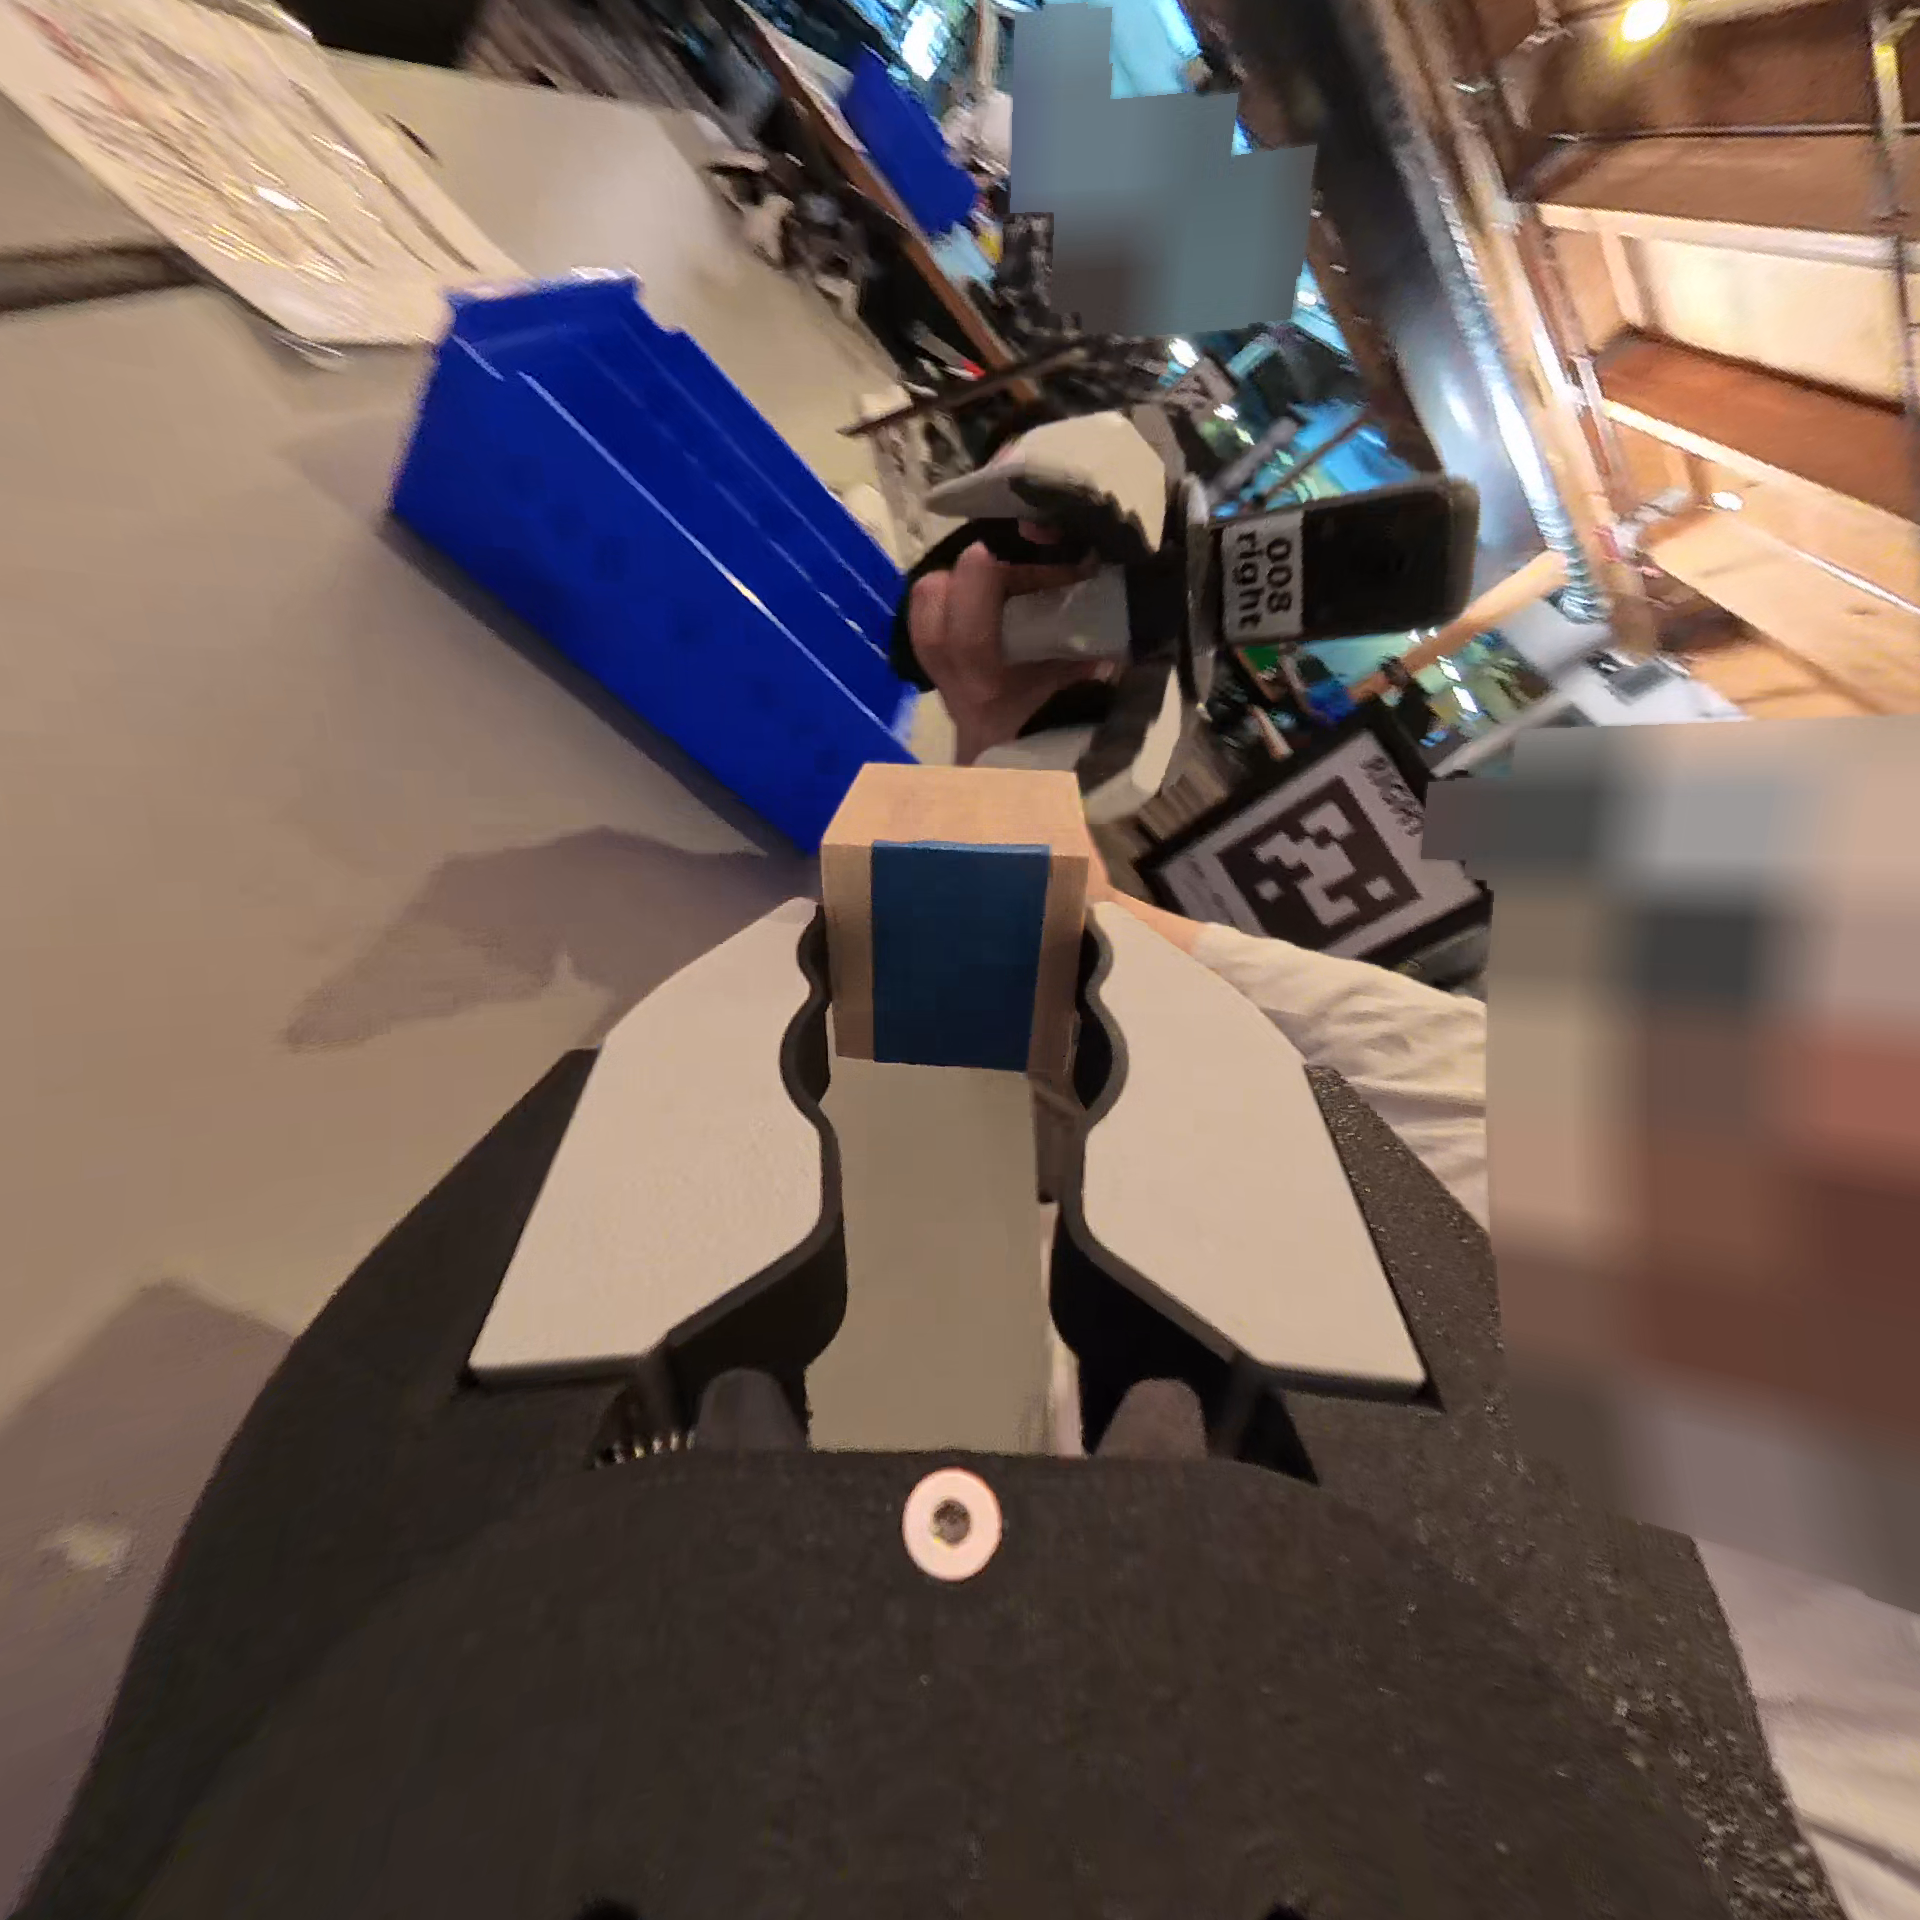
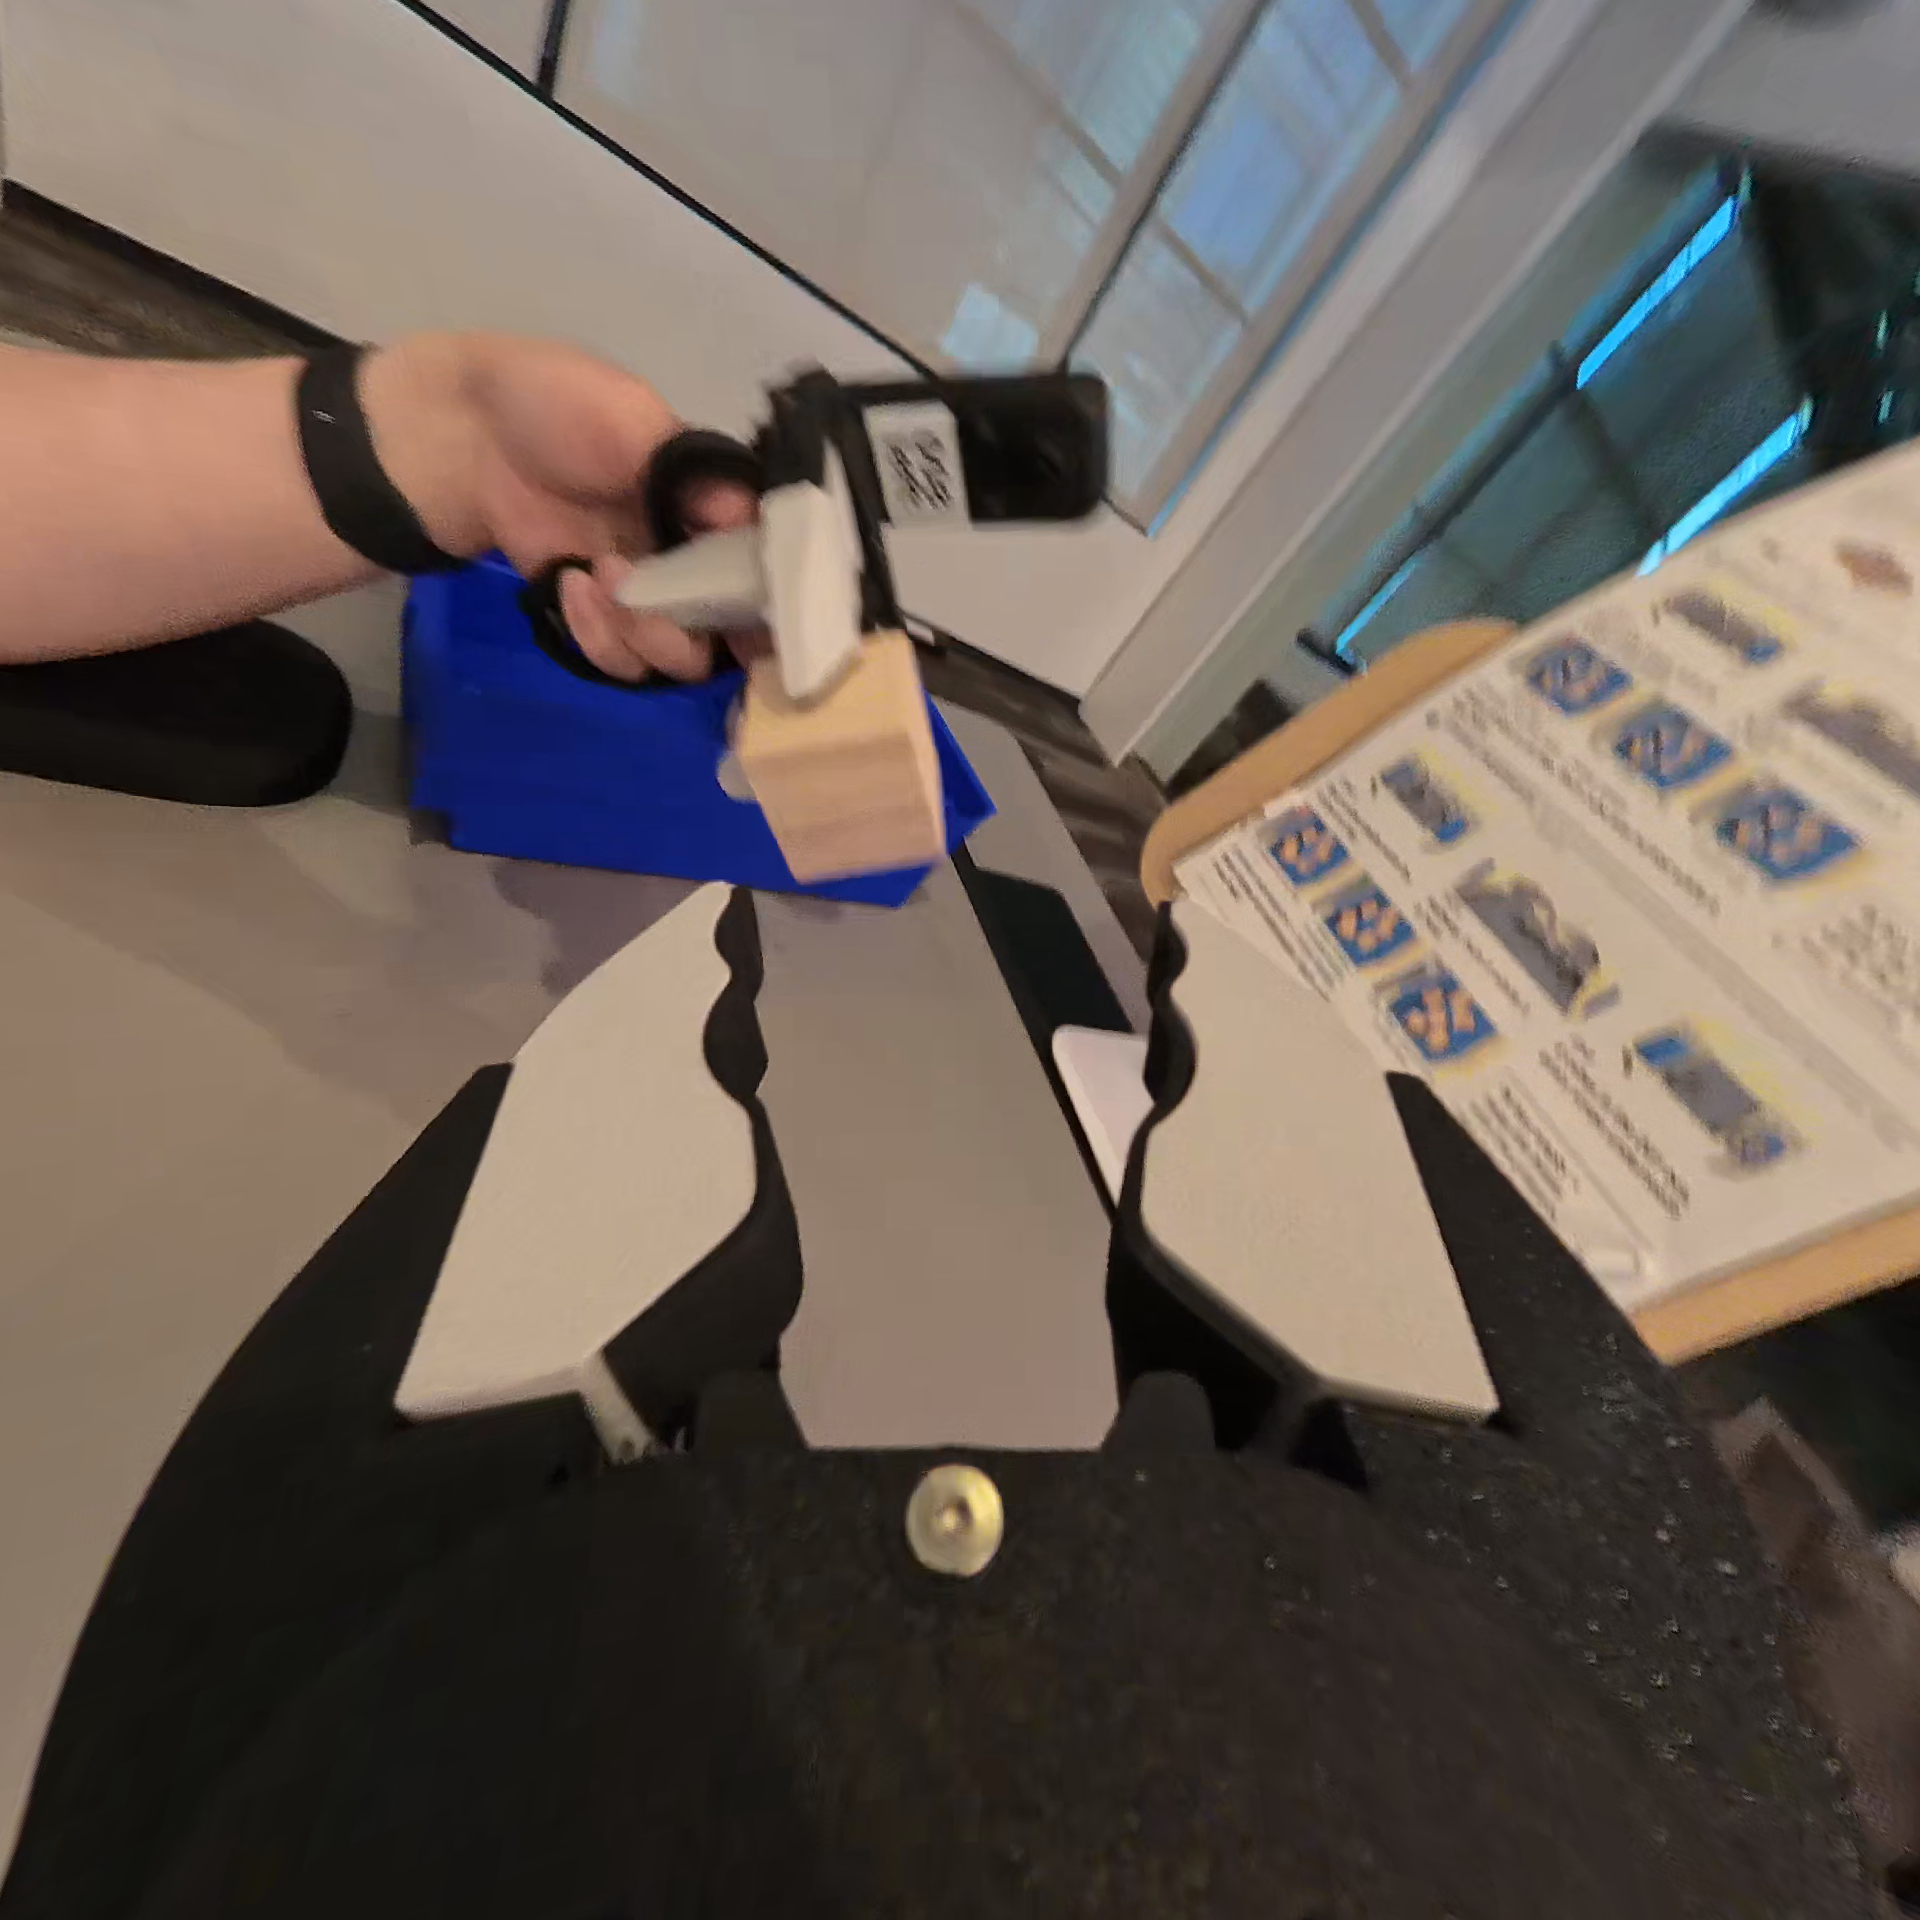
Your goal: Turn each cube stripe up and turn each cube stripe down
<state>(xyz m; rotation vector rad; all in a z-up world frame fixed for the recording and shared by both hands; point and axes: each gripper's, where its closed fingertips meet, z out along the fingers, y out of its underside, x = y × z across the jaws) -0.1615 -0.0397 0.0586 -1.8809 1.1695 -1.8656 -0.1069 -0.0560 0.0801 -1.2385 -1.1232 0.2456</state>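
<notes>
A wooden cube [image 1: 961,966] with a blue stripe sits between the fingers of my left gripper [image 1: 956,925], which is shut on it. The stripe faces the camera. The cube is held in the air above the grey table [image 1: 208,831]. In the right wrist view the left gripper [image 2: 821,686], held by a hand, grips the same cube [image 2: 842,779] in front of the blue bin [image 2: 582,769]; the stripe is hidden there. My right gripper [image 2: 948,920] is open and empty, pointing toward the cube from a short distance. It also shows farther off in the left wrist view [image 1: 1049,551].
The blue bin [image 1: 623,561] lies on the table behind the cube. A printed sheet on a wooden board [image 2: 1558,935] stands at the right. A black pad [image 2: 166,717] lies at the left. A black-and-white marker board [image 1: 1320,873] stands beyond the cube.
</notes>
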